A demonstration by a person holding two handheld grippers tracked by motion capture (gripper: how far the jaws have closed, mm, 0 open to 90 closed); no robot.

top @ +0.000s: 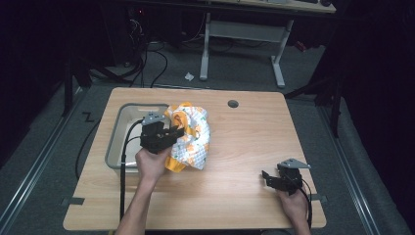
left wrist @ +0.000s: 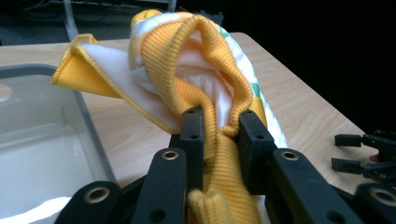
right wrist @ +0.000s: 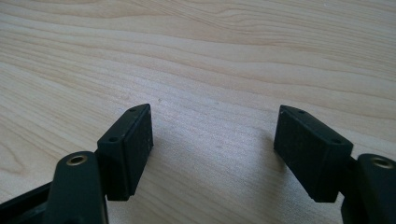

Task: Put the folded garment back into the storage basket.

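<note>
The left claw (left wrist: 219, 122) is clamping a garment (top: 192, 138), a small piece of clothing in white printed fabric with yellow trim. In the left gripper view its two black jaws are pressing from both sides on a band of ribbed yellow cuff (left wrist: 219, 154) (the ribbing bulges out above and below the pads). The garment is hanging bunched from that grip, beside the right rim of a grey plastic bin (top: 115, 142), and its lower folds are lying on the wooden surface (top: 244, 147) near the person's left hand (top: 150, 164). The right claw (right wrist: 212, 140) is sitting well apart at the near right corner of the surface, its jaws standing wide with nothing but bare wood between them, held low by the right hand (top: 293, 203).
</note>
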